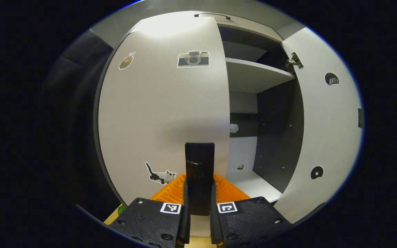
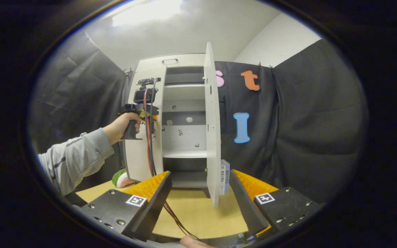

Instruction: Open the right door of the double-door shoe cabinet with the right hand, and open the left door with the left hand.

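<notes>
Left gripper view, bottom centre: left hand-held gripper [image 1: 199,193], fingers drawn together, clamped on the dark handle [image 1: 199,162] of the left door [image 1: 160,113]. That door fills centre-left of the frame and looks barely ajar, if at all; stickers on its face (camera [image 1: 193,59] near the top, cat [image 1: 160,175] low down).

Right gripper view, bottom: right hand-held gripper [image 2: 198,196], fingers spread apart, nothing between them, above the wooden worktop [image 2: 198,213]. Just beyond, at centre, the right door [image 2: 212,131] stands swung out, edge-on to the camera. Right half of the task looks done.

Farther back, centre-left: a person's hand [image 2: 124,125] and grey sleeve [image 2: 76,155] hold the left gripper against the left door of the shoe cabinet [image 2: 184,120]. White shelf [image 2: 184,155] visible inside.

Step in hand: swing the left door. Judgement: keep the clamp square on the handle, and pull along an arc about the hinge at the door's outer edge, not straight back, so the fingers don't slip. Watch the red cable [image 2: 148,137] hanging beside the door.
</notes>
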`<state>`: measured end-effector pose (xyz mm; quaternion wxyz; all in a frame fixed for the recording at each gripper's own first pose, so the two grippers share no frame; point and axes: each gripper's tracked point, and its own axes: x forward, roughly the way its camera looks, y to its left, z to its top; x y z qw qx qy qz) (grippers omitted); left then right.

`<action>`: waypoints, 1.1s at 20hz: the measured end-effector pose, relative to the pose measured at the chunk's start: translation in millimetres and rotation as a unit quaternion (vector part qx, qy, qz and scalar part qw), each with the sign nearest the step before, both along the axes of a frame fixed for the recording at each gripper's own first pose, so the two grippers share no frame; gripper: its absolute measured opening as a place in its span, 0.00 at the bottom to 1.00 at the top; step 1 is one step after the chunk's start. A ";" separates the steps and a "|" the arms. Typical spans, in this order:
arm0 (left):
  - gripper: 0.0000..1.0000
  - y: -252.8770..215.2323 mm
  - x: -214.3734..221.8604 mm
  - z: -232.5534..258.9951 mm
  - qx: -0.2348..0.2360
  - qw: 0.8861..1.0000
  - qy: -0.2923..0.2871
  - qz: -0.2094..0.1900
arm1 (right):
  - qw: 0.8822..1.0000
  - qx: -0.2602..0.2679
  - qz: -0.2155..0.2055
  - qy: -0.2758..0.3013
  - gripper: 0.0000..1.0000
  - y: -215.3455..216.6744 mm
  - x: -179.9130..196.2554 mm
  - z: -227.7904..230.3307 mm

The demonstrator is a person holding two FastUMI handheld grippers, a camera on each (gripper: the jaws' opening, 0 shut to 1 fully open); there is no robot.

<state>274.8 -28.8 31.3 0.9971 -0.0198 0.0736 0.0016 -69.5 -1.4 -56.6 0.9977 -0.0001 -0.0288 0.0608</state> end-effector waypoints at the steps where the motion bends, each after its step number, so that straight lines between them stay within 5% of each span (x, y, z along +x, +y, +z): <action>1: 0.24 2.5 -7.5 -0.1 0.001 1.000 0.002 -0.003 | 1.000 0.002 -0.002 0.000 0.99 0.1 0.7 -0.4; 10: 0.24 29.8 -72.4 6.3 0.015 0.999 0.003 -0.028 | 1.000 0.020 -0.014 0.003 0.99 -1.1 4.7 2.9; 22: 0.23 95.7 -140.5 9.7 0.028 1.000 -0.006 -0.005 | 1.000 0.014 -0.010 0.005 0.99 20.9 6.1 2.7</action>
